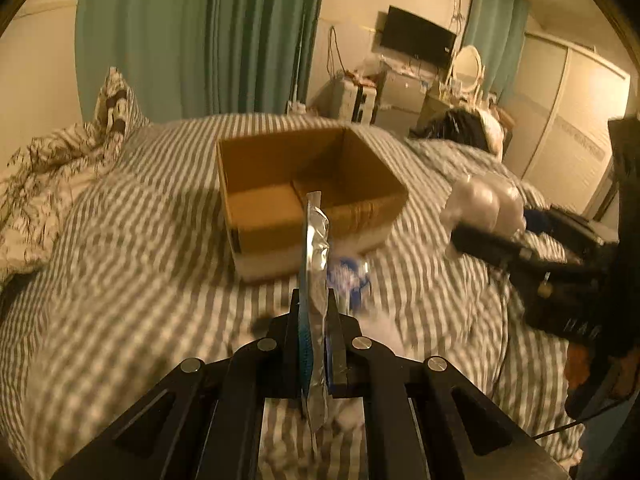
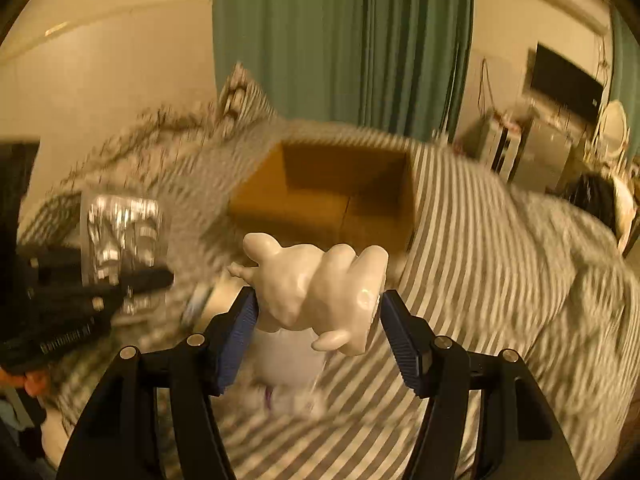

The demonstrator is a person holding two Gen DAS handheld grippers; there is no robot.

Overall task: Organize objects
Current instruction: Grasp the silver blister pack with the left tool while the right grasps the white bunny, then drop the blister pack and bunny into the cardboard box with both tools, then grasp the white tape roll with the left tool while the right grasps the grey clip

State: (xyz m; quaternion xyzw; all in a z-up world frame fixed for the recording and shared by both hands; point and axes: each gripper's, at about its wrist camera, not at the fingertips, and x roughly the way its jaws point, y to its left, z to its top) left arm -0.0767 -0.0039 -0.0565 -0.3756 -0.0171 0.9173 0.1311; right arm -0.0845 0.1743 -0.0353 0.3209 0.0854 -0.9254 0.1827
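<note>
An open cardboard box sits on the striped bed; it also shows in the right wrist view. My left gripper is shut on a flat silver foil packet held edge-on, just in front of the box. The packet shows in the right wrist view at the left. My right gripper is shut on a white lumpy figurine, held above the bed in front of the box. The figurine also shows in the left wrist view at the right.
A grey striped duvet covers the bed. A small blue and white item lies near the box. A patterned pillow lies at the far left. Green curtains, a TV and a dresser stand behind.
</note>
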